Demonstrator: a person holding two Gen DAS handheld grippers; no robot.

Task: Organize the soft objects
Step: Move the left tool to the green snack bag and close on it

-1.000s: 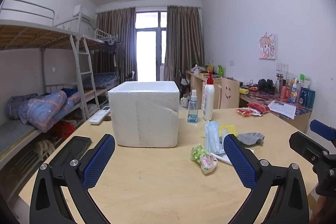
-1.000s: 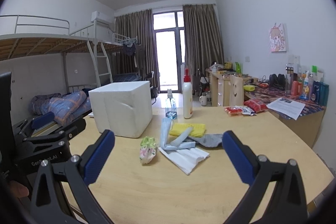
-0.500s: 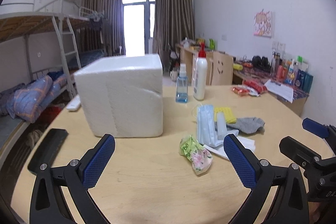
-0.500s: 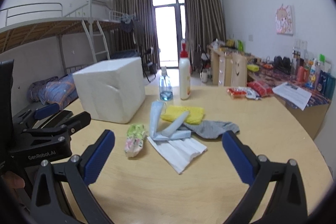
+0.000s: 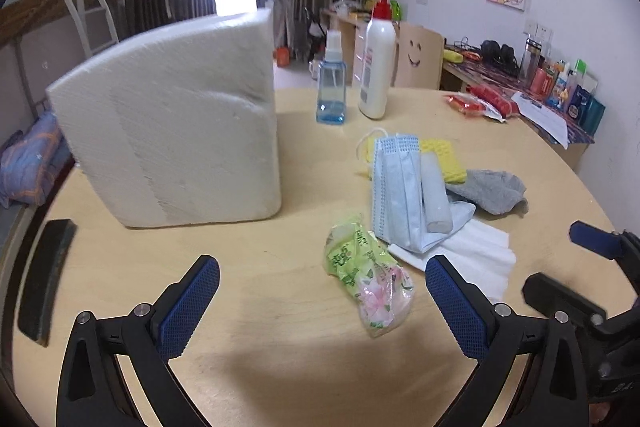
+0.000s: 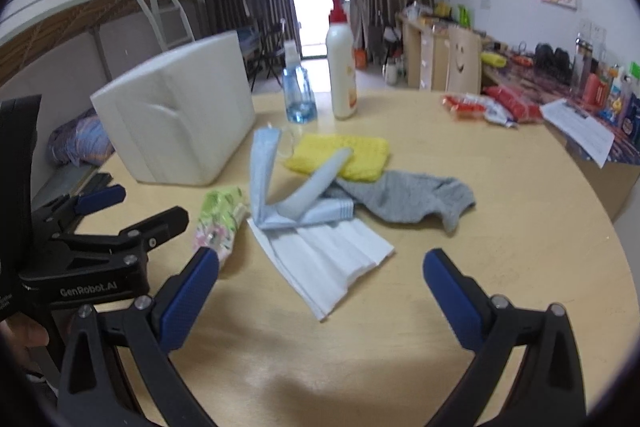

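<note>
A: Which step is it?

B: The approach, I think. Left gripper (image 5: 322, 291) has wide jaws holding nothing; the foam box (image 5: 172, 123) is ahead-left, the tissue pack (image 5: 368, 283) lies between the tips.

A: And the right?

B: Right gripper (image 6: 320, 287) is also wide and empty, the folded tissue (image 6: 324, 267) just ahead of it. Only this view shows the sock (image 6: 416, 199) whole. Next move: lower, then close.

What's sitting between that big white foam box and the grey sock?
Blue face masks lying on a yellow sponge, between the foam box and the sock, clearest in the left wrist view.
</note>
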